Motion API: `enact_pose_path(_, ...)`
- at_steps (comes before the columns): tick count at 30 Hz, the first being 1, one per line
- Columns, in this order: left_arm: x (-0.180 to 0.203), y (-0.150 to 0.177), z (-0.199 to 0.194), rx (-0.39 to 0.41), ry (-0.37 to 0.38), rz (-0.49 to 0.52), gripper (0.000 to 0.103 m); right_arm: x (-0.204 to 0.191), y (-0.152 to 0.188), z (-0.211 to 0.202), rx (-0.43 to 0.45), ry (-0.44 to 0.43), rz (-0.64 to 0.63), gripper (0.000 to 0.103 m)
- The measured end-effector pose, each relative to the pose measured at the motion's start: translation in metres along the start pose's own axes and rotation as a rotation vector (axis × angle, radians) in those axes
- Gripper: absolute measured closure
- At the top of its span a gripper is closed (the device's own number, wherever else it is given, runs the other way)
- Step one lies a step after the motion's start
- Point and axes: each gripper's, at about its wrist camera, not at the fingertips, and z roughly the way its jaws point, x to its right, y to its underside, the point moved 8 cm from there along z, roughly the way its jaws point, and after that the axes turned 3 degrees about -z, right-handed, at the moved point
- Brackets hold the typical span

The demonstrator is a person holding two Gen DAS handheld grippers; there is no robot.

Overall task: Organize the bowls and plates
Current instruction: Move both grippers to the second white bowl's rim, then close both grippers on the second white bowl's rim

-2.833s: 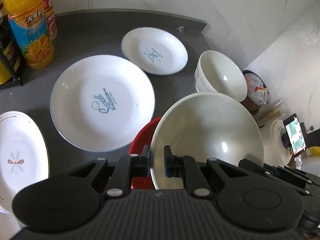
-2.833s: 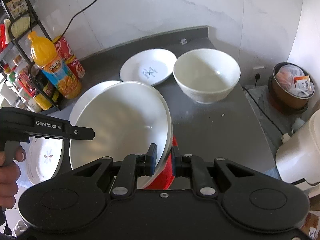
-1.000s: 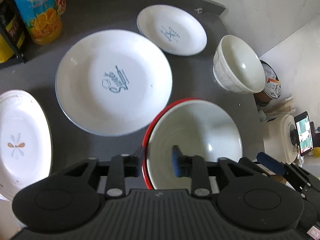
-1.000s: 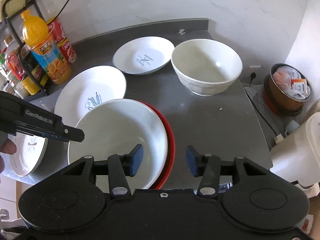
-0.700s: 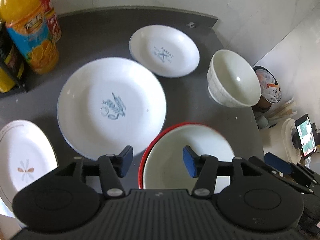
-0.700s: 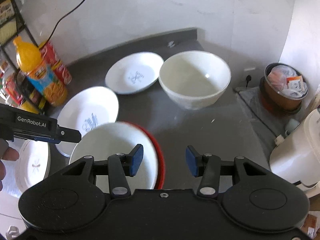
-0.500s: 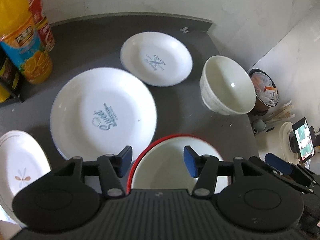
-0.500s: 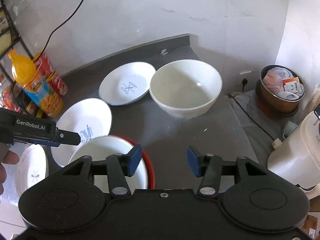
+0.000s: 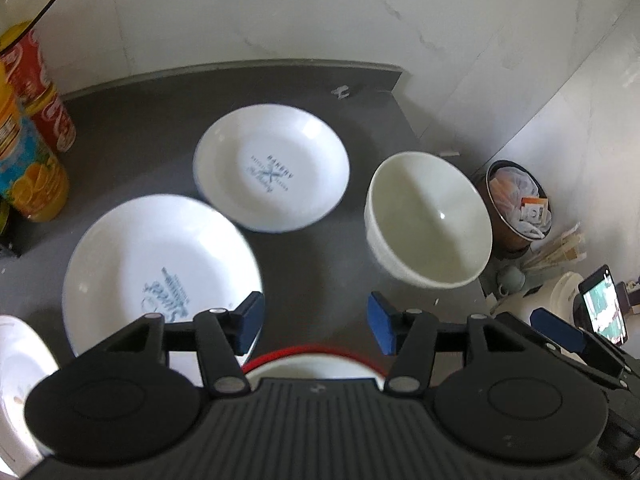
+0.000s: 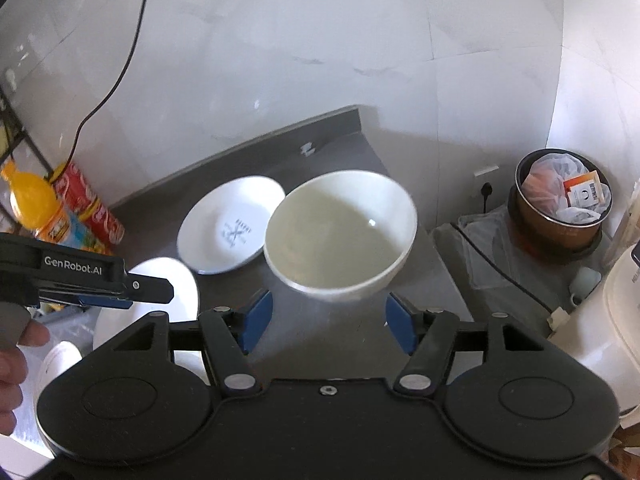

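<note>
While both grippers hung above the dark grey counter (image 9: 132, 120), nothing was held in either. At the far left of the left wrist view stood an orange juice bottle (image 9: 24, 160) with a red cola can (image 9: 38, 88) just behind it, and an oval white plate (image 9: 16, 364) showed at the lower left edge. Next came the large white plate (image 9: 160, 268) with blue script, lying flat, and beyond it to the right the smaller white plate (image 9: 272, 172) printed "BAKERY" — the two rims close, whether touching could not be told. The left gripper (image 9: 316, 322) had its blue-padded fingers spread wide apart, empty; just beneath it, a white bowl nested in a red-rimmed dish (image 9: 316, 354) peeked out, mostly hidden by the gripper body. Further right sat the deep white bowl (image 9: 428, 220), upright near the counter's right edge.

In the right wrist view the right gripper (image 10: 328, 322) was likewise wide apart and empty, with the deep white bowl just ahead of its fingertips. A hand (image 10: 16, 356) held the left gripper at the left edge. Off the counter at the far right stood a brown bin (image 10: 560, 204) full of rubbish.
</note>
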Motion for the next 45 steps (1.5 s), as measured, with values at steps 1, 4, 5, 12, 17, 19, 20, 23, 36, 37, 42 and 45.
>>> enact_pose_path(1, 0.003, -0.003, 0.001, 0.005, 0.002, -0.003, 0.047, 0.003, -0.003, 0.002, 0.001, -0.001, 0.003, 0.041)
enact_pose_path(4, 0.010, -0.014, 0.006, 0.024, 0.011, -0.016, 0.047, 0.010, -0.007, 0.008, -0.001, -0.008, 0.009, 0.041)
enact_pose_path(5, 0.013, -0.017, 0.009, 0.030, 0.016, -0.019, 0.047, 0.013, -0.008, 0.011, -0.005, -0.011, 0.010, 0.041)
enact_pose_path(12, 0.031, -0.032, 0.036, 0.036, 0.012, -0.018, 0.047, 0.035, -0.018, 0.033, -0.020, -0.017, 0.039, 0.041)
enact_pose_path(17, 0.040, -0.036, 0.060, 0.018, 0.005, -0.024, 0.048, 0.049, -0.023, 0.054, -0.042, -0.024, 0.045, 0.041)
enact_pose_path(19, 0.042, -0.039, 0.071, 0.017, -0.008, -0.024, 0.048, 0.051, -0.024, 0.060, -0.055, -0.026, 0.041, 0.041)
enact_pose_path(20, 0.042, -0.040, 0.076, 0.014, -0.012, -0.025, 0.048, 0.053, -0.024, 0.065, -0.060, -0.027, 0.038, 0.041)
enact_pose_path(23, 0.042, -0.041, 0.089, -0.002, -0.014, -0.044, 0.051, 0.055, -0.025, 0.075, -0.072, -0.034, 0.038, 0.041)
enact_pose_path(36, 0.035, -0.046, 0.126, -0.024, -0.074, -0.089, 0.073, 0.062, -0.013, 0.114, -0.149, -0.033, 0.077, 0.054)
enact_pose_path(37, 0.036, -0.045, 0.129, -0.028, -0.064, -0.097, 0.078, 0.062, -0.012, 0.116, -0.155, -0.034, 0.078, 0.056)
enact_pose_path(42, 0.042, -0.044, 0.137, -0.040, -0.019, -0.091, 0.099, 0.060, -0.005, 0.128, -0.191, -0.014, 0.075, 0.078)
enact_pose_path(45, 0.044, -0.044, 0.133, -0.030, -0.026, -0.081, 0.099, 0.059, -0.005, 0.127, -0.189, -0.007, 0.067, 0.080)
